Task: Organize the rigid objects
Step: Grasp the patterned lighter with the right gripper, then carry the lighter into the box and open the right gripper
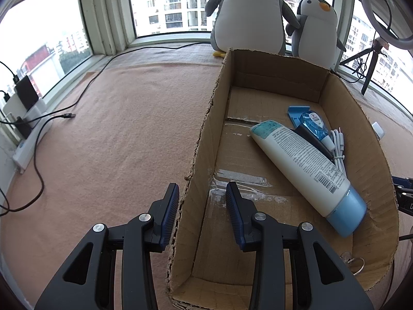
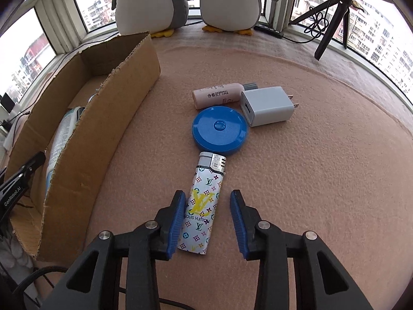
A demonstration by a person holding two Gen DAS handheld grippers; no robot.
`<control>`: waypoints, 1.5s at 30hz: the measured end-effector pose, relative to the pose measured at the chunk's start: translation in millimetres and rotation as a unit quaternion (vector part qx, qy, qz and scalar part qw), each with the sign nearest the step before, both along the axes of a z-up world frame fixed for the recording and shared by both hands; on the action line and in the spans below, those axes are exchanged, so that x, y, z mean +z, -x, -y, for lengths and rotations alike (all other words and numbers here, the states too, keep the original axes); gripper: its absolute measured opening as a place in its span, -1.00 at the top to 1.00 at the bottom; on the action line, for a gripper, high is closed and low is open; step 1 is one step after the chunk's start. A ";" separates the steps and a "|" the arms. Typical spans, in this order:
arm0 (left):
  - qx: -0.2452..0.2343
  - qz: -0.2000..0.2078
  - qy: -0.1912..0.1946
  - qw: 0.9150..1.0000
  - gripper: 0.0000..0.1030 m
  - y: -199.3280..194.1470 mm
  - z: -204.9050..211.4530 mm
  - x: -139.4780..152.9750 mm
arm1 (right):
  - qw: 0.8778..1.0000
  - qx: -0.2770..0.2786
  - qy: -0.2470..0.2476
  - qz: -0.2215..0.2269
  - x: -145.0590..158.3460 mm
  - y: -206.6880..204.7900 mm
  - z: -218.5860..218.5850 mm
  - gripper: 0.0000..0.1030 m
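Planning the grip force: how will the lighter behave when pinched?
The lighter looks rigid, so it should not flex. Its glossy printed shell may slip against the pads. Lying flat between the right gripper's open jaws, it seems unlikely to roll.

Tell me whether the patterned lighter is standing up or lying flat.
Lying flat: the white patterned lighter rests lengthwise on the pink felt mat, between the open right gripper's fingers, not yet gripped.
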State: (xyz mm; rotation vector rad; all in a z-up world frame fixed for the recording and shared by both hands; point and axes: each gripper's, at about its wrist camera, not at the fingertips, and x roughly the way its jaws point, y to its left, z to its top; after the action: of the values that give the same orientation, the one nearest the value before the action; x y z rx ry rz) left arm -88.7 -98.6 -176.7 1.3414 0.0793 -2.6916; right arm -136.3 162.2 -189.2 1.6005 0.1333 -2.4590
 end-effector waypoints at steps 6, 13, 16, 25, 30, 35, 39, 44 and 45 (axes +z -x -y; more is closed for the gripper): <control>0.000 -0.001 -0.002 1.000 0.31 -0.4 0.7 -0.2 | 1.000 0.021 -0.001 0.005 -0.2 -1.1 -8.1 0.59; 0.000 -0.001 -0.001 1.000 0.31 -0.5 1.3 -0.2 | 0.999 0.022 0.024 0.007 2.2 -8.8 -12.0 0.60; 0.000 -0.001 0.001 1.000 0.31 -0.4 1.1 -0.1 | 0.999 0.020 0.035 0.004 6.3 -12.9 -12.9 0.60; 0.000 0.000 0.002 1.000 0.31 -0.4 1.1 0.1 | 0.997 0.031 0.064 -0.028 41.8 -15.1 -1.8 0.60; 0.000 -0.001 0.002 1.000 0.31 -0.4 1.0 0.1 | 0.994 0.048 0.078 -0.053 65.5 -7.1 16.7 0.60; 0.000 0.000 0.003 1.000 0.31 -0.4 0.9 0.0 | 0.991 0.061 0.091 -0.074 81.1 8.3 39.9 0.60; 0.000 -0.001 0.002 1.000 0.31 -0.4 0.9 0.1 | 0.989 0.070 0.100 -0.081 86.4 23.3 60.8 0.60; 0.000 -0.001 0.002 1.000 0.31 -0.5 0.8 0.2 | 0.989 0.080 0.092 -0.082 81.1 41.1 85.5 0.60; 0.000 -0.001 0.002 1.000 0.31 -0.5 0.8 0.1 | 0.989 0.083 0.088 -0.083 79.1 44.2 89.5 0.60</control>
State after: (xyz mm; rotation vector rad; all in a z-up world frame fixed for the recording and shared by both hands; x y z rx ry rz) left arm -88.1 -99.4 -176.6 1.3389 0.0734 -2.6913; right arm -180.5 72.7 -110.1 1.2620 0.0684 -2.3978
